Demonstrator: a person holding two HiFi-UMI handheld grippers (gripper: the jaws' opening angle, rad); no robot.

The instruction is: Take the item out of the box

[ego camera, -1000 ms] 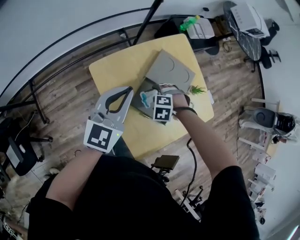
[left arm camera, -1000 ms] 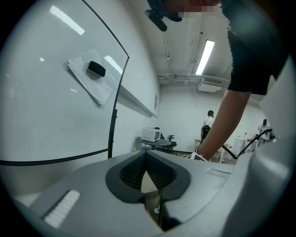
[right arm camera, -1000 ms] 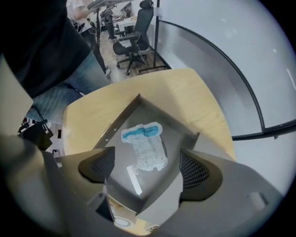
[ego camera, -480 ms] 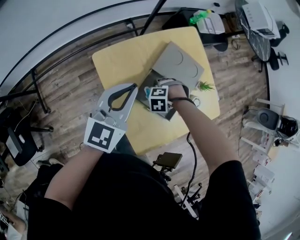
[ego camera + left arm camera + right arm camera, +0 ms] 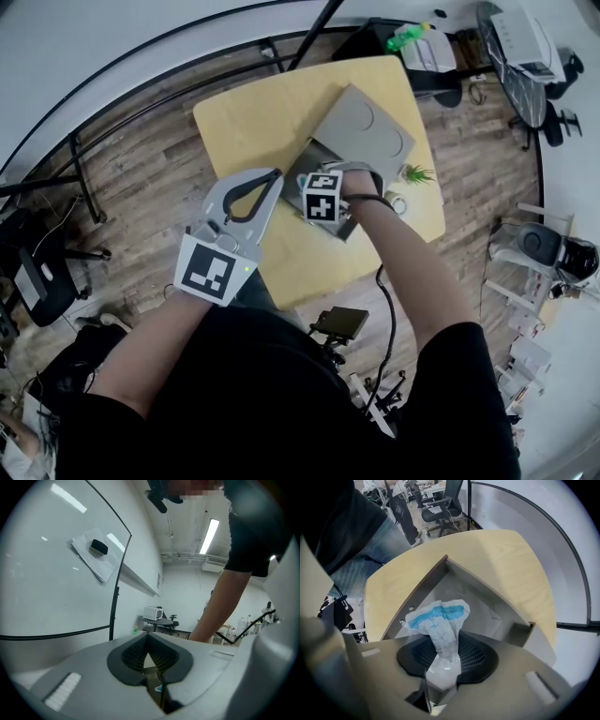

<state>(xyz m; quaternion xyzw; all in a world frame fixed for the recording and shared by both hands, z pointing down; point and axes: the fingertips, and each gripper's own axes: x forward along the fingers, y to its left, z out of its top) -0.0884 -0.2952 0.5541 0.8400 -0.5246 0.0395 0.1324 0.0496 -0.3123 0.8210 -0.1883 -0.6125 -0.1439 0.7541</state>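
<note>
Right gripper view, entry one: we record a crinkled white-and-blue packet (image 5: 438,618). Its lower end sits between the ribbed pads of the right gripper (image 5: 443,662), whose jaws are closing and pinch it. Its upper part fans out above the fingertips, in front of the inner corner of the open grey box (image 5: 487,592).

Entry two: the left gripper (image 5: 149,649) has its pads pressed together with nothing between them. In the head view its tips hang just beside the box's left side.

Entry three, surface: we note a pale yellow table (image 5: 501,550) with rounded corners. The box stands on it, its grey lid (image 5: 364,131) thrown back toward the far edge. A small green plant (image 5: 415,172) is at the table's right edge.

Entry four, room: we list a wood-plank floor (image 5: 150,159), black office chairs (image 5: 440,503), a white wall with a curved black rail, and a green bottle (image 5: 405,37) on a desk beyond the table.
</note>
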